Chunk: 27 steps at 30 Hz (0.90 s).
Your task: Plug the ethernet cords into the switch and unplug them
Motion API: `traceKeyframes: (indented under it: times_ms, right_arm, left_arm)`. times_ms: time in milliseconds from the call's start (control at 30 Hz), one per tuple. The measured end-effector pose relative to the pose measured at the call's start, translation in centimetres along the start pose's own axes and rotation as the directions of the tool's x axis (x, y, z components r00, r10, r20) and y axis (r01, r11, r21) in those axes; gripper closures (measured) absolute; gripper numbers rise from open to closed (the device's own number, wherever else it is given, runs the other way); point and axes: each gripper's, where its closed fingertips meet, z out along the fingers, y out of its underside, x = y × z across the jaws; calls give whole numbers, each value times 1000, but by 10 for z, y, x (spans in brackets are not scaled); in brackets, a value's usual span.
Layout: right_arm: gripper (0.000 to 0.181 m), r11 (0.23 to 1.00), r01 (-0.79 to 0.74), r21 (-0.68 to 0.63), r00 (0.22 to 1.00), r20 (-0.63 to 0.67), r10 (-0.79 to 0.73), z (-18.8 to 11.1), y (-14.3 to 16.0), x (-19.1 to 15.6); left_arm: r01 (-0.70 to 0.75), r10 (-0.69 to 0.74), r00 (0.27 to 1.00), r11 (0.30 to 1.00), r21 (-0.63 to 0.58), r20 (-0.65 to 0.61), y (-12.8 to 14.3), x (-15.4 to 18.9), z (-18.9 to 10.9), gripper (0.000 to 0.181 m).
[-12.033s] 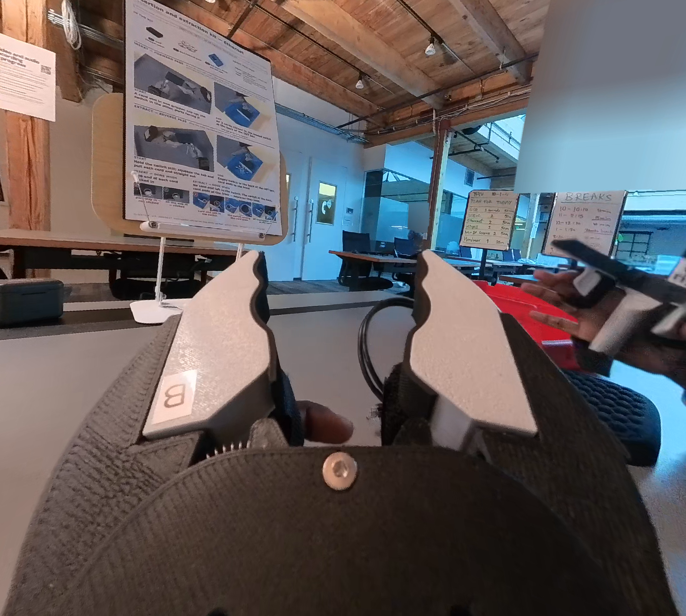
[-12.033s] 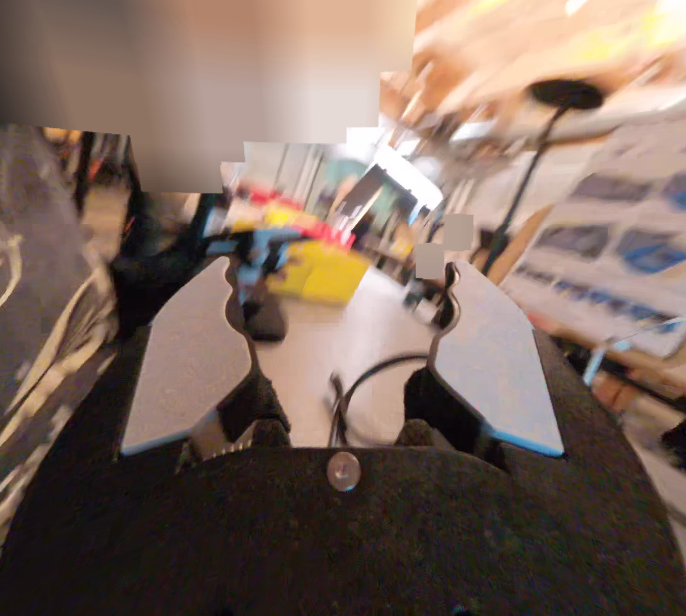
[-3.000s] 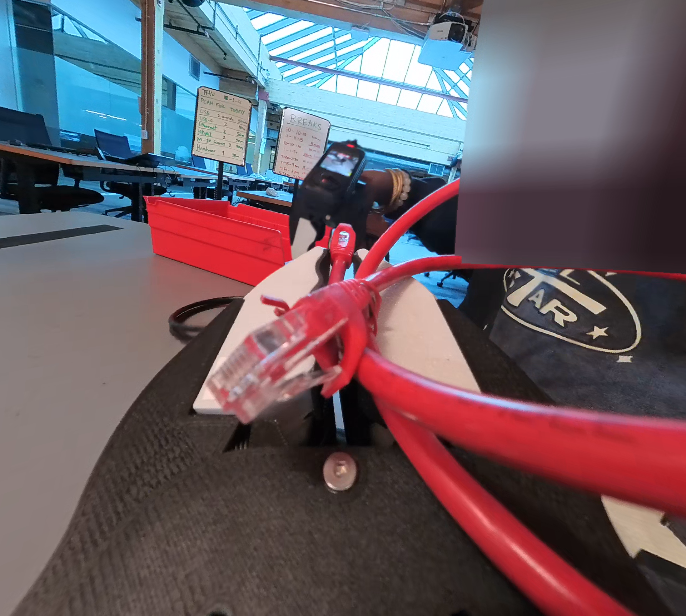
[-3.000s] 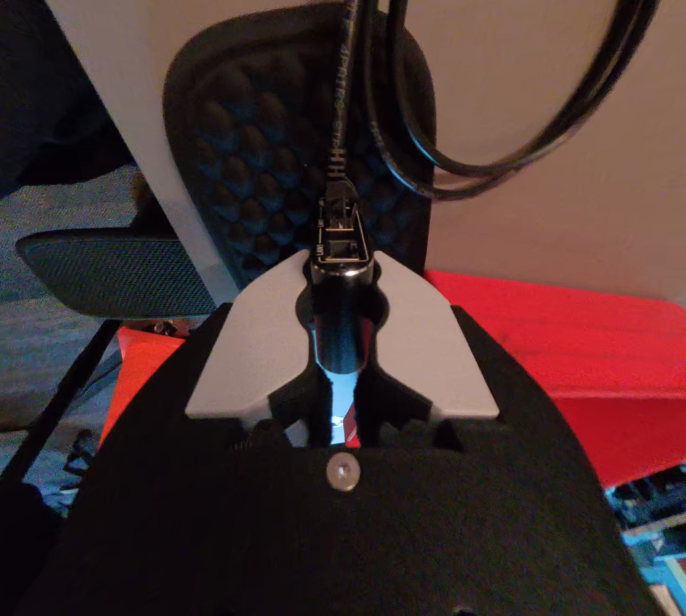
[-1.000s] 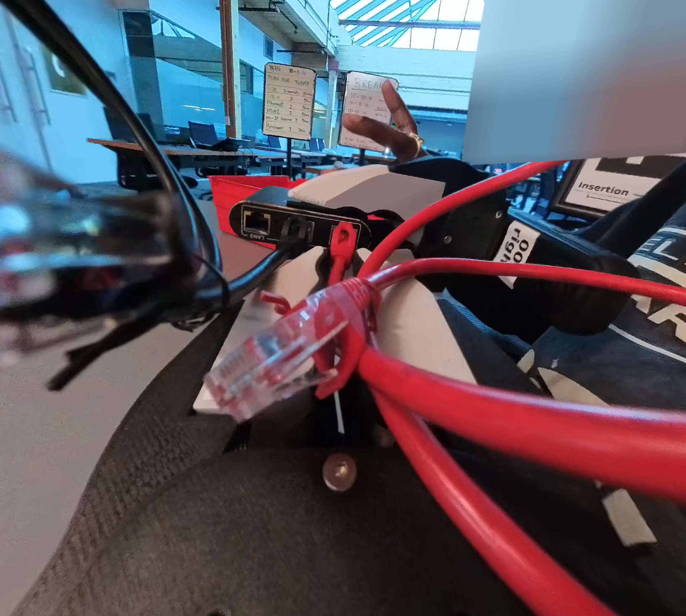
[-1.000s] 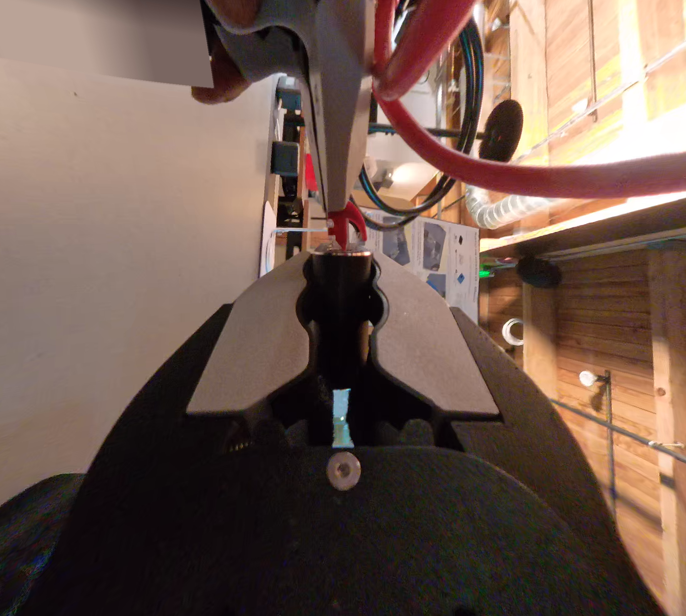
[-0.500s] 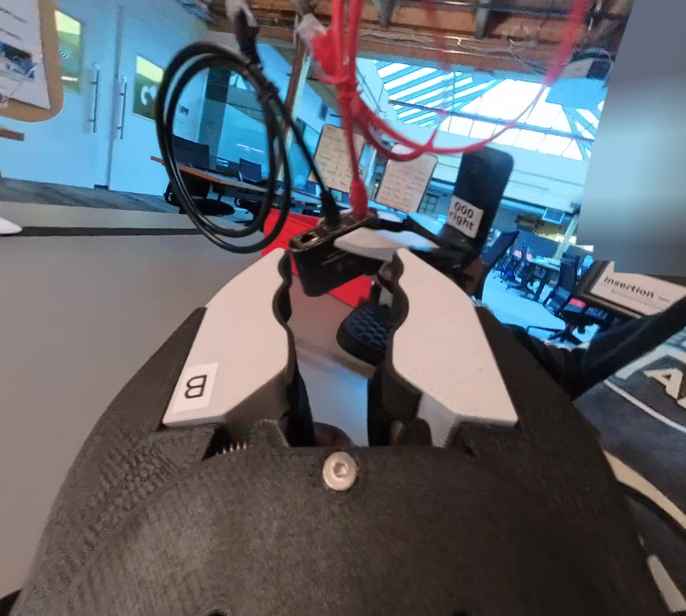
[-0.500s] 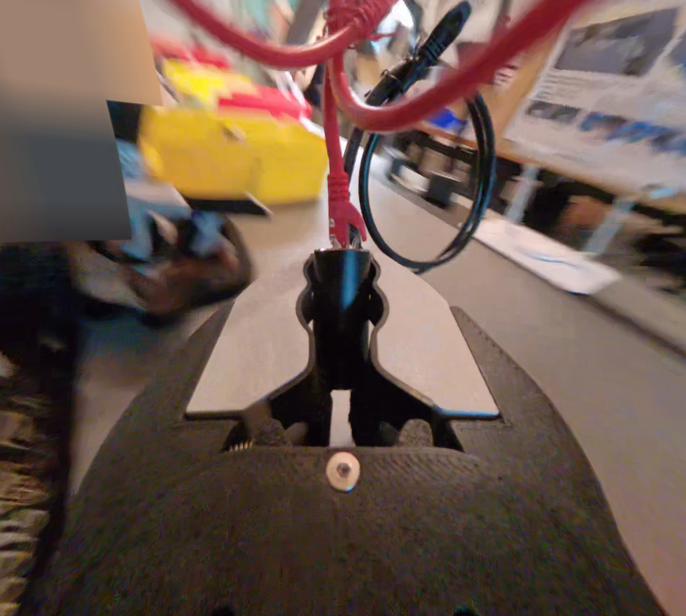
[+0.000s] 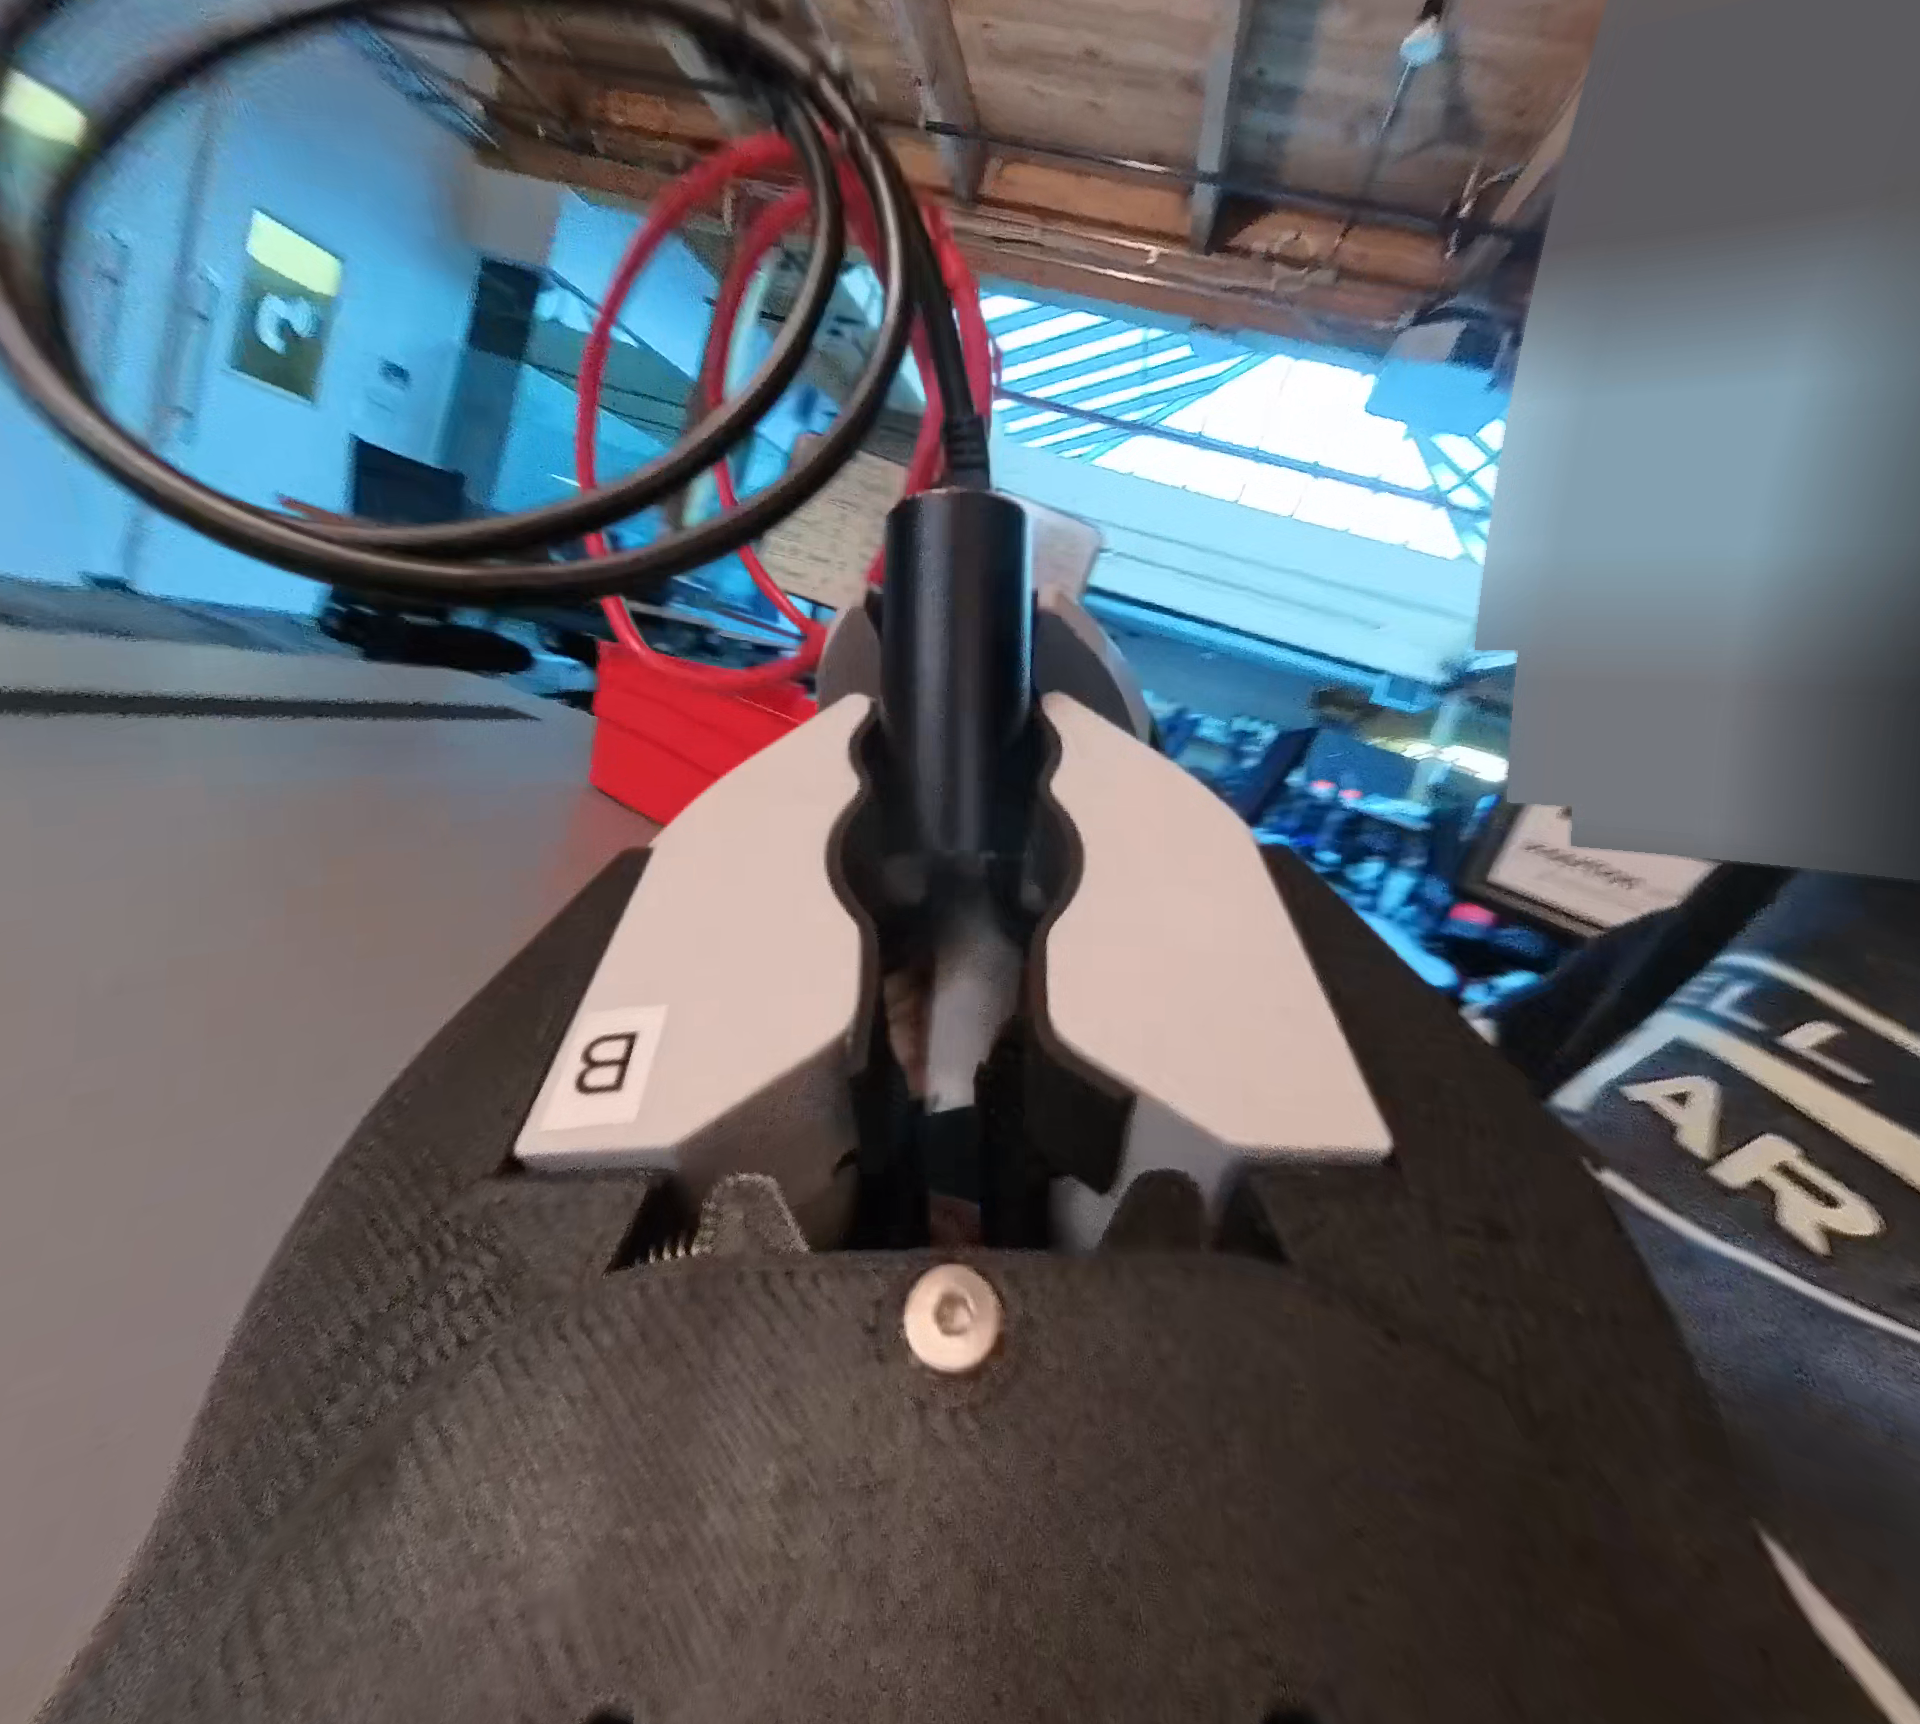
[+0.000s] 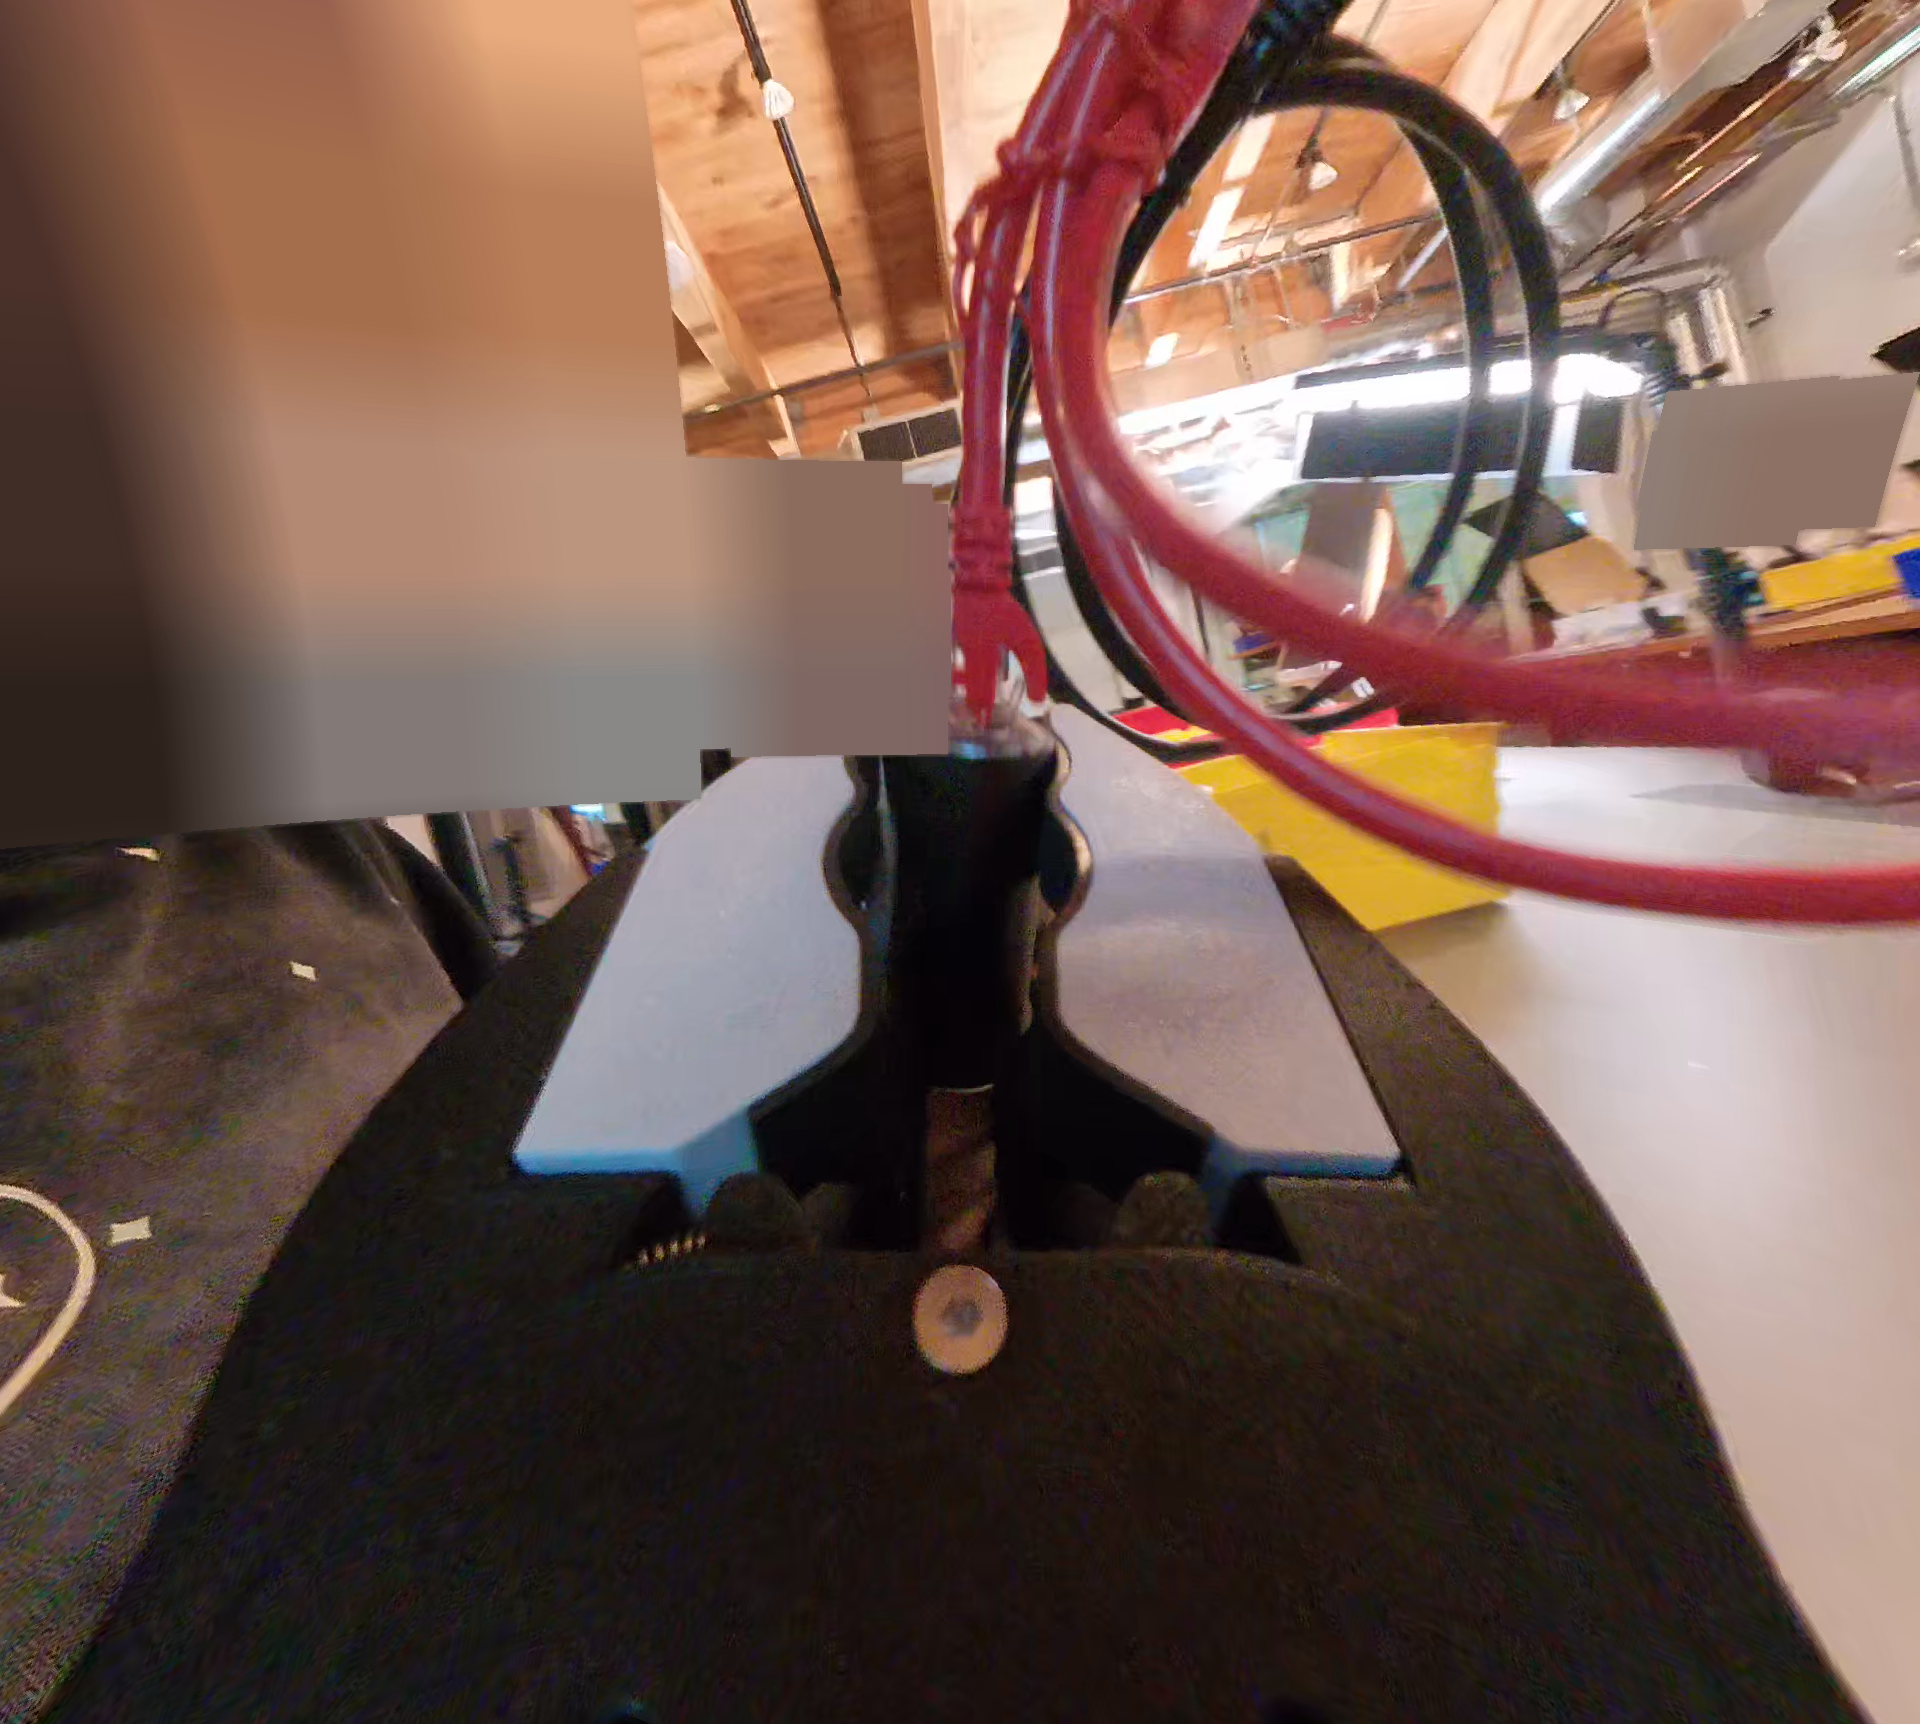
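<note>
Both grippers clamp the small black plastic switch box [image 9: 956, 687] end-on, held above the grey table [image 9: 260, 895]: left gripper [image 9: 954, 801] and right gripper [image 10: 961, 827] from opposite ends. Coiled black ethernet cord [image 9: 436, 521] and tied red ethernet cord [image 10: 1132, 531] look seated. My take: hand off cleanly, one gripper bracing the box, then pinch a latch and pull straight.

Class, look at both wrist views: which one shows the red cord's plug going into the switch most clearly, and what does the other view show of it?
The right wrist view: the red cord runs down to its plug, seated in the switch gripped by the right gripper. The left wrist view shows only red loops behind the black cord; its plug is hidden.
</note>
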Motion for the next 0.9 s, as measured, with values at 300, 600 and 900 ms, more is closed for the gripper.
traceKeyframes:
  times_ms: [300, 600, 900]
  right_arm:
    - [125, 405, 649, -644, 596, 100, -797, -52, 13, 47]
    - [127, -312, 814, -490, 16, 556, -831, -42, 36, 22]
    - [151, -529, 724, -442, -69, 717, -694, -57, 66, 41]
  left_arm:
    - [-751, 851, 474, 525, -401, 227, -29, -37, -23, 157]
    - [-828, 983, 88, -17, -560, -160, 36, -39, -17, 156]
    - [-856, 951, 41, -125, -501, -306, 66, -27, -14, 157]
